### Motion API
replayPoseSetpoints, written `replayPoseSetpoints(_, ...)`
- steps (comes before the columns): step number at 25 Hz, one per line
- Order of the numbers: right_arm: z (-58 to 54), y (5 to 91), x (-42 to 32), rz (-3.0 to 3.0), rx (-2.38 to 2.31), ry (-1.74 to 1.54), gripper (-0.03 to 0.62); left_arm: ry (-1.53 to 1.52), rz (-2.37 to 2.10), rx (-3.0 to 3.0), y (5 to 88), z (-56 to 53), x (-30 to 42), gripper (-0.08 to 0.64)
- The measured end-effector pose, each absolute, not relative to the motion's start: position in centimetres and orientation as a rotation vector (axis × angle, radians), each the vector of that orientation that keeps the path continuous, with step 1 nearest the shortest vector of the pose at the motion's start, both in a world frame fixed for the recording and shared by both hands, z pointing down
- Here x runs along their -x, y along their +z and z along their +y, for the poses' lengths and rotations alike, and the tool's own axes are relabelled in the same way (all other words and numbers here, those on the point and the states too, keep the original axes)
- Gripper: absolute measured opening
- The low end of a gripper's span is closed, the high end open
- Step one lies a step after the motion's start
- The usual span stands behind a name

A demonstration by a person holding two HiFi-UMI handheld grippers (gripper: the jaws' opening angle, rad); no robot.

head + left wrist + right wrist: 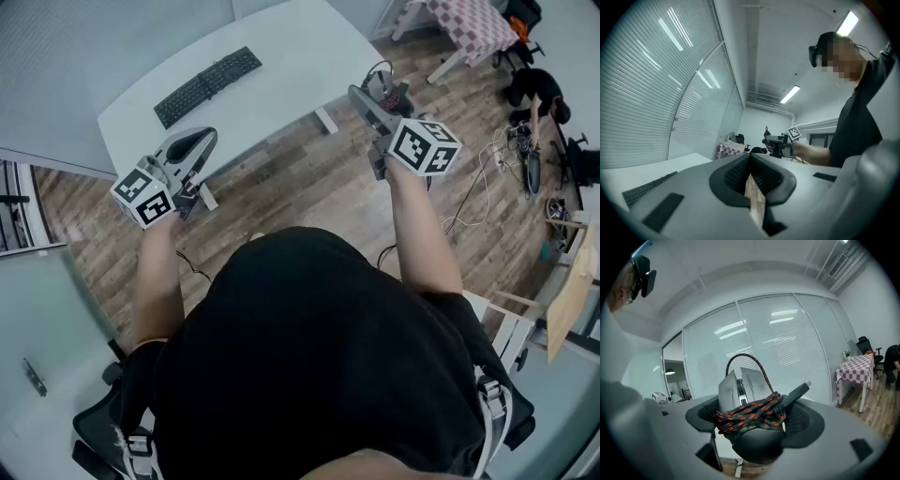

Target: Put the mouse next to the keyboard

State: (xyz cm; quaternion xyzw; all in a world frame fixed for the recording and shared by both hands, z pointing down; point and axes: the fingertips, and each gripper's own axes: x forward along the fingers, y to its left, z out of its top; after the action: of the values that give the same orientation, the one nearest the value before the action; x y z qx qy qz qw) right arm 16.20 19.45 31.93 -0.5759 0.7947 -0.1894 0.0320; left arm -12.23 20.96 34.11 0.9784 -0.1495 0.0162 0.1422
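Observation:
A black keyboard (208,84) lies on the white table (291,52), ahead of me and to the left. The mouse (749,390) is grey and black, with its red-and-black braided cable (751,412) wound around it. My right gripper (379,96) is shut on it, in the air over the wooden floor, right of the table. From the right gripper view (757,430) the mouse fills the gap between the jaws. My left gripper (192,147) hovers at the table's near edge, shut with nothing in it. In the left gripper view (751,176) the keyboard (647,187) shows low on the left.
A small table with a checkered cloth (473,23) stands at the back right. Cables and gear (525,150) lie on the floor to the right, near a wooden board (572,291). Glass walls with blinds (778,343) border the room.

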Motion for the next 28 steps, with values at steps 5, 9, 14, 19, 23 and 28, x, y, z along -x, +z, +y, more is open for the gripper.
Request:
replayPoseSetpoints(5,20.1,32.8,-17.3,2.452,1.770,-0.601,0.411,0.041,-0.433,-2.831,34.0,21.6,10.9,0.021)
replayPoseSetpoints(9,20.4,32.8,-18.6,2.461,1.766,-0.592,0.411,0.054,-0.443,-2.847,34.0,22.0,9.9,0.021)
replayPoseSetpoints(14,20.4,32.5,-20.3,2.473,1.760,-0.581,0.411,0.037,-0.450,-2.842,33.6,22.0,8.2,0.021)
replayPoseSetpoints(19,20.2,32.5,-21.5,2.486,1.745,-0.573,0.411,0.049,-0.450,-2.849,33.7,22.1,6.7,0.021)
replayPoseSetpoints(23,19.6,32.4,-22.3,2.480,1.735,-0.575,0.411,0.061,-0.451,-2.852,33.8,21.8,5.8,0.021)
replayPoseSetpoints(28,19.2,32.2,-22.9,2.470,1.729,-0.576,0.411,0.073,-0.450,-2.845,33.9,21.4,5.2,0.021)
